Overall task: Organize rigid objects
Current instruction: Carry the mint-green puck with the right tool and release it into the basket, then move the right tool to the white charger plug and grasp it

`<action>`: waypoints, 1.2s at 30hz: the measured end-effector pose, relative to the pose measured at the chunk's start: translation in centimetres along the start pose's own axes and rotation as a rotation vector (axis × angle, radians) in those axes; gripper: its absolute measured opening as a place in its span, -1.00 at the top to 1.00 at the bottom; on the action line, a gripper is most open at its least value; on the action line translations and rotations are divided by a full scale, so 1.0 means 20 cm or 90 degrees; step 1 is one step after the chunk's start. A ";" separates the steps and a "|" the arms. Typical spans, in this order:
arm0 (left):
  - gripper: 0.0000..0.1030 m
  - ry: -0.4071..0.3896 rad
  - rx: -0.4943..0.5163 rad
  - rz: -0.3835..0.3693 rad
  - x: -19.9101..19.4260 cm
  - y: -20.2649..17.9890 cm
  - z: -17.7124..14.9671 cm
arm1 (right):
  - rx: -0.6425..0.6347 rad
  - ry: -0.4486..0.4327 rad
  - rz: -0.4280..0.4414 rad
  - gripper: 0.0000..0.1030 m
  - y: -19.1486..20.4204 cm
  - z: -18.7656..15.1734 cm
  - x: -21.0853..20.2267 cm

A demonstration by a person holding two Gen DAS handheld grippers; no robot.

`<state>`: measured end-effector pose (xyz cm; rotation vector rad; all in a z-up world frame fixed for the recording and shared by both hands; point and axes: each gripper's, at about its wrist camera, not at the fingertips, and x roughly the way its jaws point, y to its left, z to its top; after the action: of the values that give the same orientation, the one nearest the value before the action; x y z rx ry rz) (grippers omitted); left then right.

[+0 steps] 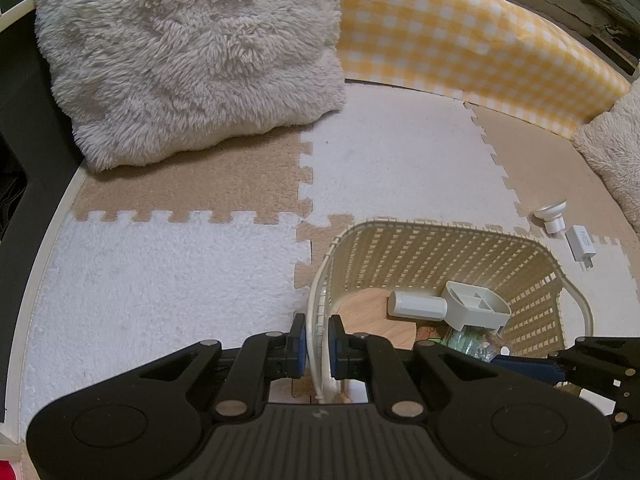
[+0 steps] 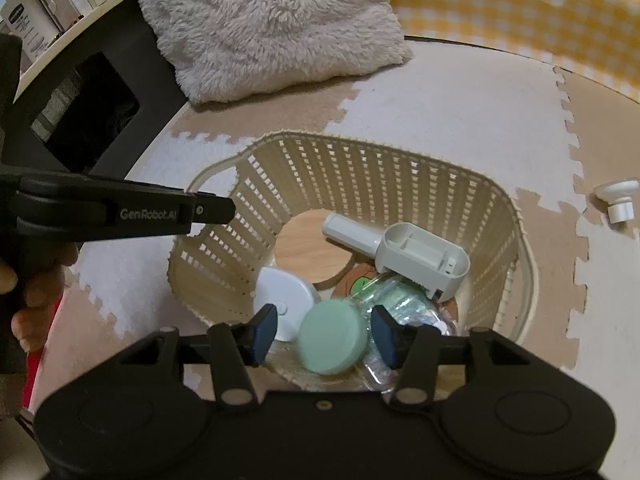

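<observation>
In the left wrist view, the left gripper (image 1: pixel 317 346) at lower centre is clamped on the near rim of the cream slatted basket (image 1: pixel 532 300), steadying it on the foam mat (image 1: pixel 160 272); inside lie a grey scoop-like holder (image 1: pixel 474 306) and a wooden disc (image 1: pixel 372 316). Two loose items are outside the basket at the right edge: a white bulb-shaped fitting (image 1: pixel 551 216) and a white plug adapter (image 1: pixel 582 242). In the right wrist view, the right gripper (image 2: pixel 324 334) hangs over the basket at lower centre, its blue pads parted around a mint-green round tin (image 2: pixel 332 338) that looks blurred and free of them, so I judge this a drop-off. A white disc (image 2: pixel 284 300) lies just beside it. Next comes lifting clear and reaching right for the fitting. The left tool's arm reads "GenRobot.AI"; a bottle label at upper left is too small to read.
</observation>
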<state>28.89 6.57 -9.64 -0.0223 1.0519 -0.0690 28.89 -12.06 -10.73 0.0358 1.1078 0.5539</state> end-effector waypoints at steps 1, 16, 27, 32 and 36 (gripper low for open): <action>0.80 0.000 0.000 0.000 0.00 0.00 0.00 | 0.000 0.000 -0.001 -0.03 0.00 0.00 0.00; 0.80 0.000 -0.001 -0.001 0.00 0.00 0.00 | -0.009 -0.062 0.025 -0.30 0.02 0.04 -0.18; 0.80 0.000 0.000 -0.001 0.00 0.00 0.00 | 0.000 -0.224 -0.009 -0.84 -0.12 0.11 -0.48; 0.80 0.000 0.000 -0.001 0.00 0.00 -0.01 | 0.028 -0.258 -0.063 -0.99 -0.28 0.12 -0.47; 0.80 0.000 0.000 0.000 0.00 0.00 -0.01 | 0.035 -0.279 -0.111 -1.00 -0.41 0.11 -0.44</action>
<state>28.82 6.48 -9.76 -0.0224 1.0526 -0.0699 31.24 -22.49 -4.72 0.1025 0.6902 0.3377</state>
